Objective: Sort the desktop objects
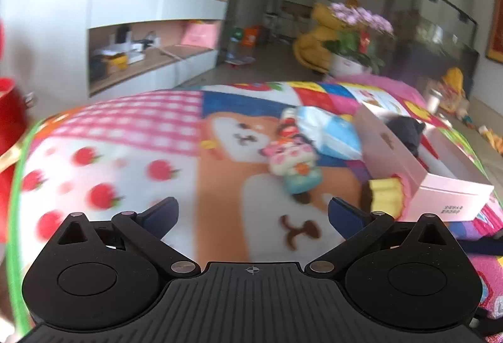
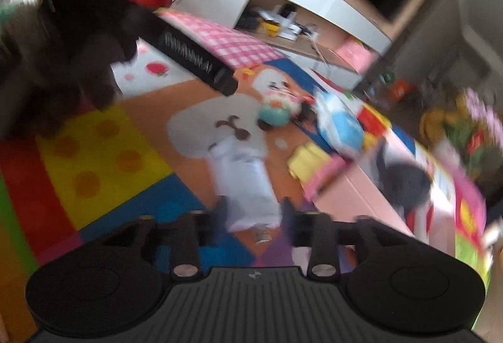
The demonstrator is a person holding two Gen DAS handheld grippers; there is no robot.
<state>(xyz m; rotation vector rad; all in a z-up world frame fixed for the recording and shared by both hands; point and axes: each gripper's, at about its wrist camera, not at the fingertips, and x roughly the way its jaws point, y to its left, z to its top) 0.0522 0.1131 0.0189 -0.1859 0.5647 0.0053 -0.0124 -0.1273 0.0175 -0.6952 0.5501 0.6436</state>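
Blur across my right wrist view is the main worry: with the picture smeared like this I could misjudge where I am over the pale pink open cardboard box [image 2: 355, 195] and drop the load on its rim or clip the yellow-and-pink foam block [image 2: 309, 165] just beside its near wall. My right gripper [image 2: 251, 212] has its jaws clenched on a whitish soft tube-like item [image 2: 243, 185], which sticks out forward between them; I cannot tell what it is. A loose hold could let it slide out.

My left gripper [image 1: 251, 214] hangs with jaws released and nothing between them, above the colourful patchwork cartoon mat [image 1: 125, 138] covering the bench. A pastel cartoon figurine toy [image 1: 294, 163] lies ahead of those jaws, slightly right, touching a blue-and-white plastic packet [image 1: 330, 135], near the box.
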